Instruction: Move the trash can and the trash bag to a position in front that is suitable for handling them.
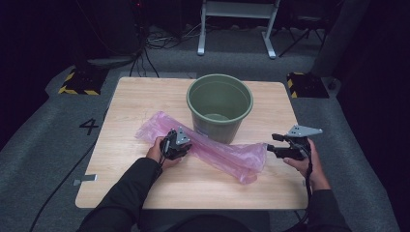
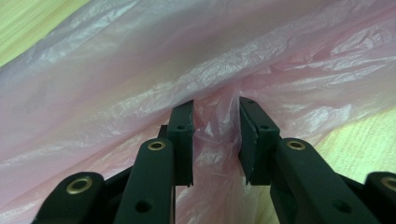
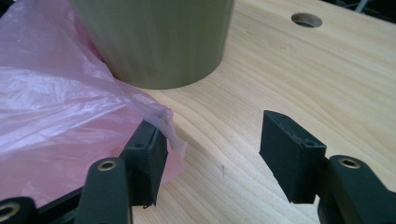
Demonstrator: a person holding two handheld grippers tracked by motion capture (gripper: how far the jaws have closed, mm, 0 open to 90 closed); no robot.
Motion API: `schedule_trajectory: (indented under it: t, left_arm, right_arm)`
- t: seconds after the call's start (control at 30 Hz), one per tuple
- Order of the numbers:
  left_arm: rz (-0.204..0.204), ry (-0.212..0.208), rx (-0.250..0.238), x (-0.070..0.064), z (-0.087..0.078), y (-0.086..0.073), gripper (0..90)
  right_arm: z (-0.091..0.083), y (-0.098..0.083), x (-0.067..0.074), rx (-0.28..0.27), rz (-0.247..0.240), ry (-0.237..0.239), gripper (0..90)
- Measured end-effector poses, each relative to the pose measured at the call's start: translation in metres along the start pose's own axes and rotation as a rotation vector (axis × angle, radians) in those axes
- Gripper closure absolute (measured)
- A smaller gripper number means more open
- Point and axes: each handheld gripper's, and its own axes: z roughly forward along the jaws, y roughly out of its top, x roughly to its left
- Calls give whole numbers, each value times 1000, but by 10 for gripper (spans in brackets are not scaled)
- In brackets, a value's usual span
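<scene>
Bag (image 1: 212,147), pink plastic, lies across the table (image 1: 145,188) in front of the green bucket (image 1: 220,106), touching its base. High view: left gripper (image 1: 178,145) on the bag's middle, right gripper (image 1: 271,147) just off the bag's right end, lifted.

Left gripper view: jaws pinch a gathered fold of bag (image 2: 215,135) between the pads, film bunched there, grasping it.

Right gripper view: jaws spread wide, released. One pad touches the bag's edge (image 3: 70,116), the other is over bare table (image 3: 280,70). Bucket (image 3: 159,42) stands near, behind the bag.
</scene>
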Motion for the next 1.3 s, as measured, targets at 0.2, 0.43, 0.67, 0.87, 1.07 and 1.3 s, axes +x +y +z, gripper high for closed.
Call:
schedule_trajectory:
  t: [0.2,0.43,0.67,0.87,1.07,1.3]
  left_arm:
    - [-14,14,1,5,-1,-3,692]
    - [-18,19,-5,5,-1,-3,682]
    - [-27,16,-5,5,-1,-4,680]
    - [-47,32,-7,6,-1,-4,619]
    - [-155,-3,-55,16,-15,-10,326]
    - [-295,-79,-116,25,-55,-26,189]
  right_arm:
    - [-4,-1,-2,21,-4,6,404]
    - [-10,16,9,-76,18,18,394]
    - [4,35,42,-85,-34,108,384]
    - [34,27,67,27,-99,216,367]
    - [67,12,89,137,-155,228,385]
    - [86,0,103,193,-192,231,398]
